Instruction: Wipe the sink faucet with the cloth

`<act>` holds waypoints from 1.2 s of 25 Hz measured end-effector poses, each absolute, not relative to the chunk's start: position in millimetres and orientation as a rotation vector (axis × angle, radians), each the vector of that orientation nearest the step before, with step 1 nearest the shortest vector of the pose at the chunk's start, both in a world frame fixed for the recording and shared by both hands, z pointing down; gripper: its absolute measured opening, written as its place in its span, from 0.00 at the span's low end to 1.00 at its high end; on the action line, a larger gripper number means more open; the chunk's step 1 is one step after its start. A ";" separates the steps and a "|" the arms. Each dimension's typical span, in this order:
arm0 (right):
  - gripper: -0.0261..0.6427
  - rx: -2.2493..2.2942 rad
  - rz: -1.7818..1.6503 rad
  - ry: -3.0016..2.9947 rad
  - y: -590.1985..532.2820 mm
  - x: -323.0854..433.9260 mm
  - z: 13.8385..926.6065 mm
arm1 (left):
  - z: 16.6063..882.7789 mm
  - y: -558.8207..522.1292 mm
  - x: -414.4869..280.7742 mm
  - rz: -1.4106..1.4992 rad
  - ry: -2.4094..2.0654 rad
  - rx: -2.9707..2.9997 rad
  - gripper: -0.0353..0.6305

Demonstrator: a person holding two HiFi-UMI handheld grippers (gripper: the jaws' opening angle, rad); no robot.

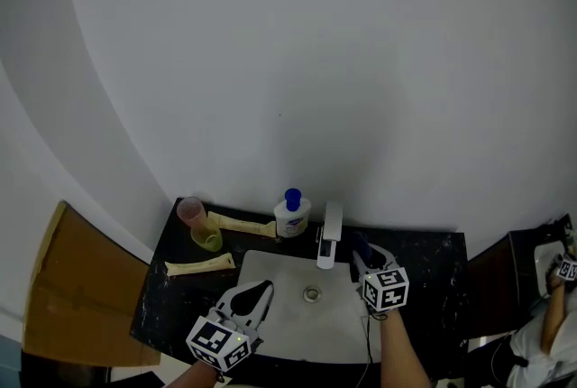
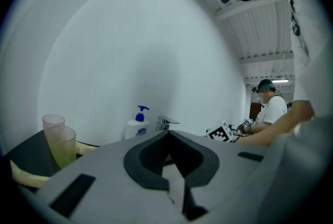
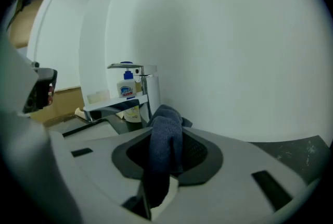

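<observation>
Nearest, the left gripper [image 1: 260,291] hovers over the white sink [image 1: 288,327], its jaws together and empty. Farther right, the right gripper [image 1: 364,258] has its jaws clamped on a dark blue cloth [image 3: 165,137], just right of the faucet [image 1: 329,235] at the sink's far rim

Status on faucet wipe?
Right gripper shut on cloth, beside faucet. Left gripper shut, empty, over sink. Soap bottle on faucet's far side, nothing between.
</observation>
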State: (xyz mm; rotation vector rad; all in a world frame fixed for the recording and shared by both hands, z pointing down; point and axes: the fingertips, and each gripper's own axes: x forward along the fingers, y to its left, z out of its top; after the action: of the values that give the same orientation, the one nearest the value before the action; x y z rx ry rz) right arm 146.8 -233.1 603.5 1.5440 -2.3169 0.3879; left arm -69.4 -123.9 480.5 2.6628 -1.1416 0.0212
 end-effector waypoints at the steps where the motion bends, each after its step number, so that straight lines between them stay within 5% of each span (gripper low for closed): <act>1: 0.21 1.504 0.381 -2.326 -229.8 141.4 605.3 | 480.3 -124.4 -70.1 0.025 -1.147 2.658 0.05; 10: 0.21 1.115 0.355 -2.457 -217.9 40.4 622.2 | 478.7 -120.9 -52.2 0.016 -1.102 2.682 0.05; 21: 0.21 1.536 0.378 -2.296 -243.2 127.0 609.0 | 479.4 -119.0 -74.1 0.024 -1.162 2.654 0.05; 30: 0.21 1.126 0.361 -2.434 -212.1 41.7 627.5 | 479.3 -115.6 -69.1 0.011 -1.145 2.664 0.05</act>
State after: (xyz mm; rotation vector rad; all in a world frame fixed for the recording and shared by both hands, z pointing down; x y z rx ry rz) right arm 41.7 -212.1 627.5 1.1256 -2.4337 0.3614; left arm -69.1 -115.6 479.3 2.6637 -1.1448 0.0111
